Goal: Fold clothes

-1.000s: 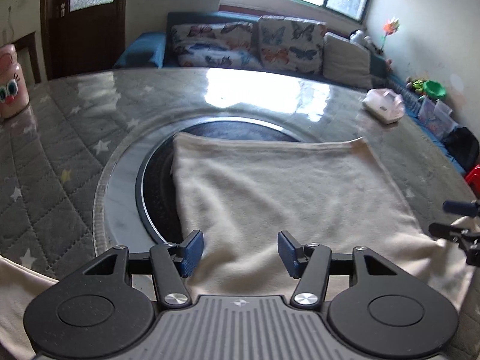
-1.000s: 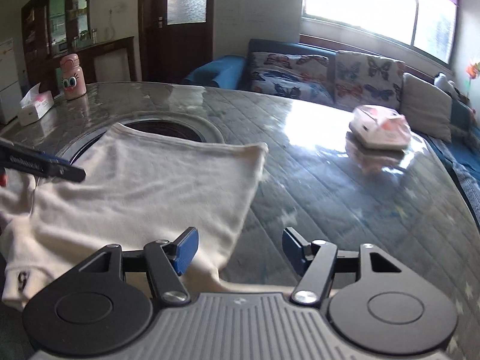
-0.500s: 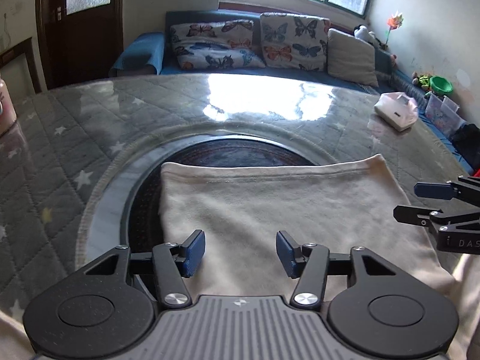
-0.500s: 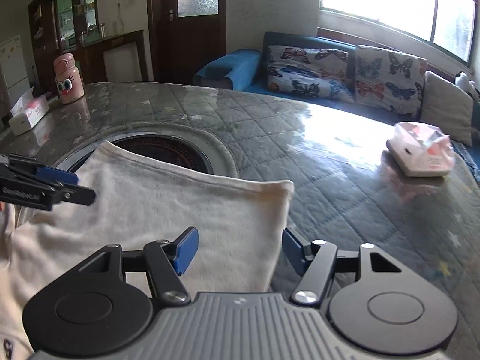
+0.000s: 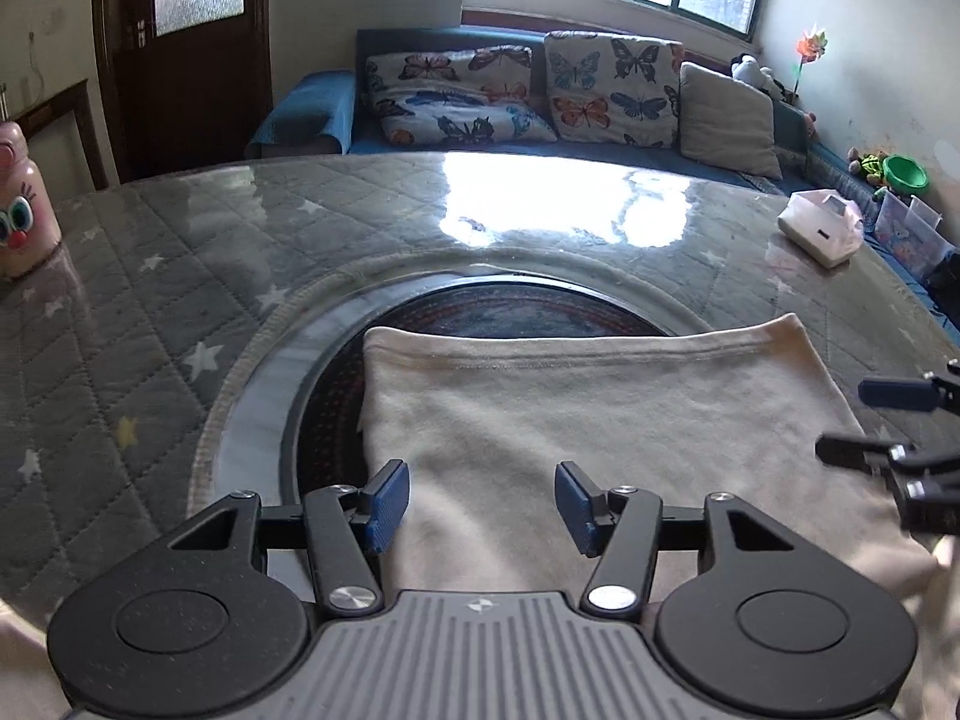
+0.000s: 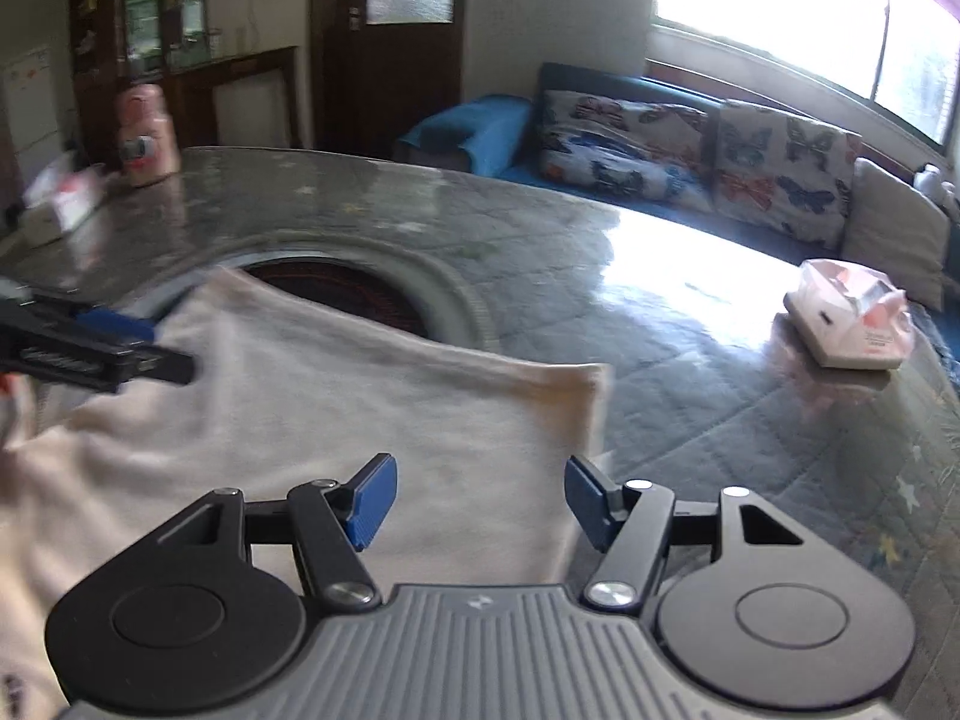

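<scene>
A cream-white garment (image 5: 600, 414) lies flat on the round table, its far hem across the dark centre disc (image 5: 498, 312). It also shows in the right wrist view (image 6: 372, 414). My left gripper (image 5: 480, 501) is open and empty, held over the garment's near left part. My right gripper (image 6: 477, 501) is open and empty over the garment's near right edge. The right gripper's fingers (image 5: 894, 393) show at the right of the left wrist view. The left gripper's fingers (image 6: 108, 354) show at the left of the right wrist view.
The table has a grey quilted star cover (image 5: 150, 276) under glass. A pink cartoon bottle (image 5: 24, 216) stands far left, with a tissue box (image 6: 60, 204) near it. A pink-white tissue pack (image 6: 852, 324) lies at the right. A sofa with butterfly cushions (image 5: 540, 90) stands behind.
Both grippers have drawn back toward the table's near side and risen a little, so the garment's far hem looks farther off. Both stayed open and empty. The garment has not moved.
</scene>
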Motion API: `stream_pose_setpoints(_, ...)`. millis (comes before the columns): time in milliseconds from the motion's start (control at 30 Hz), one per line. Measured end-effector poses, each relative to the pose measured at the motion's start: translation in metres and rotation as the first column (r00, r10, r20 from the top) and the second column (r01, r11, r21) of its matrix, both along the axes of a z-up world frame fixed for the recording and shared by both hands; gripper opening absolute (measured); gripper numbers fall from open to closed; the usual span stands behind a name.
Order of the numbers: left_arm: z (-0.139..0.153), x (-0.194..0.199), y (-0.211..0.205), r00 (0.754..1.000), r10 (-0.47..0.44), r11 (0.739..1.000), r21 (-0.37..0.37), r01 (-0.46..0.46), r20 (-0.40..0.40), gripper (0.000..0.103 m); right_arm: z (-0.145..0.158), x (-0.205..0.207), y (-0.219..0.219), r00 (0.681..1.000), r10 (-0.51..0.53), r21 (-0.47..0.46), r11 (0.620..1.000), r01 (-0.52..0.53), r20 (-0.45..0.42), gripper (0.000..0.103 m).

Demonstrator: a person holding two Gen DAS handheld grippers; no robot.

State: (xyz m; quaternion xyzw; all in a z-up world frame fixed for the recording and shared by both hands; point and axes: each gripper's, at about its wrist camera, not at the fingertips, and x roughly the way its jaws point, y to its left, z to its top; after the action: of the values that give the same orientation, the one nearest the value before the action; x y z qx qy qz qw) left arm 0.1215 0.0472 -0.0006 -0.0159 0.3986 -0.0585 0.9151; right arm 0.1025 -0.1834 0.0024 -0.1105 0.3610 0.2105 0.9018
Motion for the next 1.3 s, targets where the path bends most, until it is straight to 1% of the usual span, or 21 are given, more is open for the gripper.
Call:
stream_pose_setpoints(133, 0.008, -0.023, 0.003, 1.000, 0.010, 1.000, 0.008, -0.010, 0.026, 0.060, 0.003, -0.049, 0.024, 0.990, 0.138, 0.006, 0.990, -0.138, -0.003, 0.064)
stream_pose_setpoints(200, 0.010, -0.037, 0.007, 0.999, 0.022, 1.000, 0.005, -0.022, 0.032, 0.060, 0.000, -0.076, 0.037, 0.977, 0.214, 0.007, 0.977, -0.214, -0.013, 0.064)
stream_pose_setpoints(300, 0.010, -0.056, 0.016, 0.998, 0.058, 0.998, 0.010, -0.058, 0.034, 0.060, -0.003, -0.109, 0.056, 0.954, 0.299, 0.016, 0.954, -0.299, -0.024, 0.064)
stream_pose_setpoints(400, 0.010, -0.073, 0.025, 0.994, 0.099, 0.995, 0.013, -0.100, 0.042, 0.060, -0.007, -0.132, 0.075, 0.930, 0.368, -0.021, 0.930, -0.368, -0.003, 0.064)
stream_pose_setpoints(467, 0.009, -0.083, 0.031, 0.991, 0.125, 0.992, 0.006, -0.125, 0.038, 0.060, -0.012, -0.145, 0.087, 0.918, 0.396, -0.063, 0.917, -0.394, 0.015, 0.064)
stream_pose_setpoints(533, 0.009, -0.095, 0.033, 0.991, 0.129, 0.992, 0.006, -0.129, 0.043, 0.060, -0.012, -0.150, 0.092, 0.913, 0.406, -0.086, 0.911, -0.402, 0.036, 0.064)
stream_pose_setpoints(633, 0.008, -0.115, 0.030, 0.991, 0.114, 0.992, 0.041, -0.117, 0.068, 0.060, -0.003, -0.146, 0.091, 0.918, 0.394, -0.045, 0.919, -0.392, 0.045, 0.064)
stream_pose_setpoints(733, 0.001, -0.126, 0.031, 0.991, 0.120, 0.990, 0.073, -0.124, 0.058, 0.060, 0.000, -0.139, 0.095, 0.929, 0.367, -0.003, 0.930, -0.368, 0.054, 0.064)
stream_pose_setpoints(800, -0.004, -0.129, 0.036, 0.989, 0.144, 0.986, 0.081, -0.147, 0.039, 0.060, -0.006, -0.134, 0.100, 0.932, 0.361, 0.018, 0.932, -0.361, 0.020, 0.064)
stream_pose_setpoints(867, -0.007, -0.131, 0.047, 0.983, 0.184, 0.981, 0.063, -0.185, 0.022, 0.060, -0.014, -0.131, 0.106, 0.929, 0.369, 0.022, 0.929, -0.368, -0.020, 0.064)
stream_pose_setpoints(967, 0.000, -0.138, 0.070, 0.968, 0.248, 0.968, 0.019, -0.249, 0.039, 0.060, -0.015, -0.134, 0.107, 0.923, 0.385, 0.012, 0.923, -0.385, -0.014, 0.064)
stream_pose_setpoints(1067, 0.004, -0.134, 0.091, 0.943, 0.329, 0.943, 0.032, -0.331, 0.058, 0.060, -0.011, -0.135, 0.105, 0.921, 0.389, 0.010, 0.921, -0.389, -0.005, 0.064)
stream_pose_setpoints(1133, 0.003, -0.131, 0.106, 0.917, 0.393, 0.916, 0.060, -0.397, 0.070, 0.059, -0.009, -0.136, 0.104, 0.922, 0.387, 0.013, 0.922, -0.387, 0.001, 0.064)
stream_pose_setpoints(1233, -0.003, -0.125, 0.125, 0.874, 0.481, 0.870, 0.091, -0.485, 0.064, 0.057, -0.009, -0.138, 0.105, 0.921, 0.389, 0.015, 0.921, -0.389, 0.003, 0.065)
stream_pose_setpoints(1300, -0.007, -0.124, 0.135, 0.851, 0.522, 0.846, 0.093, -0.525, 0.054, 0.051, -0.009, -0.139, 0.105, 0.920, 0.391, 0.012, 0.920, -0.391, 0.003, 0.067)
